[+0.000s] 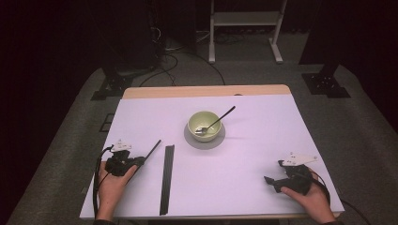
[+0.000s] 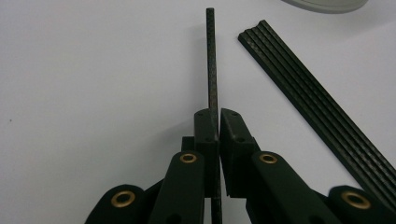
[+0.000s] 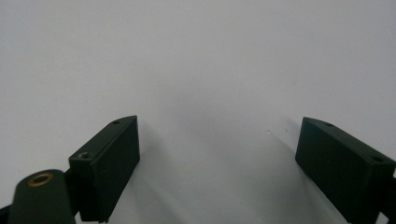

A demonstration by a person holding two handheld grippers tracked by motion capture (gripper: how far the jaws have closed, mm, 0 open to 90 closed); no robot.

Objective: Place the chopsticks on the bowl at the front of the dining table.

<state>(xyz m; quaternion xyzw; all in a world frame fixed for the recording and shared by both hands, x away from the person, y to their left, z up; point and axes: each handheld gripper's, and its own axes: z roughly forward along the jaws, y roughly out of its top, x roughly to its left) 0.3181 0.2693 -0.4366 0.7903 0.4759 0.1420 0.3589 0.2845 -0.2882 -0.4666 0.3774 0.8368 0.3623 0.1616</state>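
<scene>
My left gripper rests at the table's left front, shut on a thin black rod. The rod sticks out past the jaws toward the far right. In the left gripper view the rod runs straight up from between the closed pads of my left gripper. A long black ribbed strip lies just right of it, and its grooves show in the left gripper view. My right gripper sits at the right front, held by a hand. Its jaws stand wide apart over bare tabletop, with nothing between them.
A pale green bowl stands on a grey saucer at the table's middle, with a spoon leaning out to the far right. The saucer's edge peeks into the left gripper view. The white tabletop ends in a wooden far edge.
</scene>
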